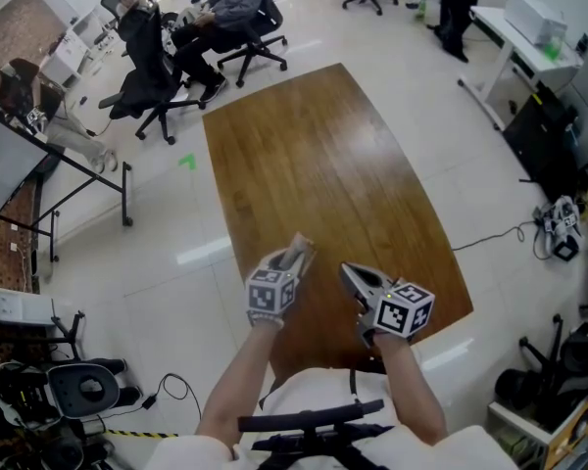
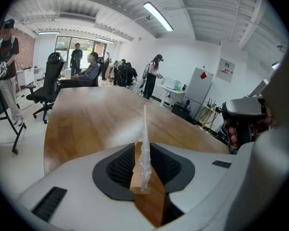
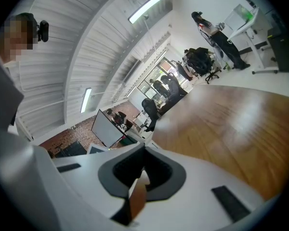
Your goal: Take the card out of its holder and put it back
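A thin clear card holder (image 2: 144,143) stands edge-on between the pads of my left gripper (image 2: 143,165), which is shut on it; whether a card is inside cannot be told from this angle. In the head view the holder (image 1: 298,250) sticks up and forward from the left gripper (image 1: 290,265), above the near end of the wooden table (image 1: 314,155). My right gripper (image 1: 346,271) hovers just to its right, pointing toward the holder without touching it. In the right gripper view its jaws (image 3: 143,173) stand shut with nothing visible between them.
The long wooden table (image 2: 91,119) runs away from me. Office chairs (image 1: 152,76) with seated people stand at its far left corner. A white desk (image 1: 514,47) is at the right, cables and gear (image 1: 559,228) lie on the floor, and a black stand (image 1: 78,164) is on the left.
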The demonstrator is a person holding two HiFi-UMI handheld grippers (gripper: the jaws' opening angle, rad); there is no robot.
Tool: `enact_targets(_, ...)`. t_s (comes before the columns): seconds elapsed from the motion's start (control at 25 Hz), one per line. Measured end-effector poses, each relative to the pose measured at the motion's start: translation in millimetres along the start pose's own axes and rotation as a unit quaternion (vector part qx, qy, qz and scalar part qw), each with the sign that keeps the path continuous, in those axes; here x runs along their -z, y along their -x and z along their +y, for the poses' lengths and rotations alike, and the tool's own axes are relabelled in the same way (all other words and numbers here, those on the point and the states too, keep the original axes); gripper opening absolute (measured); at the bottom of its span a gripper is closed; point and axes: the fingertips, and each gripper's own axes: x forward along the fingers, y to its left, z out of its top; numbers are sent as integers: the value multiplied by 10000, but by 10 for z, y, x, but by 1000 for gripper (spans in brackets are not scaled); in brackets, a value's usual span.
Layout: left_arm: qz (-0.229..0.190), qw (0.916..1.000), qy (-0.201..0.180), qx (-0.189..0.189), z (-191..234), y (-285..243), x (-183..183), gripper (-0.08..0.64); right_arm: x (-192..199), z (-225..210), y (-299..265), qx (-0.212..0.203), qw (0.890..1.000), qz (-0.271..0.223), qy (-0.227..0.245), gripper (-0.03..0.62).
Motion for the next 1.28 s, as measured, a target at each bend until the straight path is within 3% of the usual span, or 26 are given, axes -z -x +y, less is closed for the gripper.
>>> enact_targets(0.56, 58, 9999, -141, 35, -3, -44, 34, 21, 30, -46, -36, 107, 9999, 79, 43, 3)
enact_targets(1.28, 34, 9997, -244, 4, -12, 11, -86, 15, 26, -70, -62, 109, 9999, 117, -30, 3)
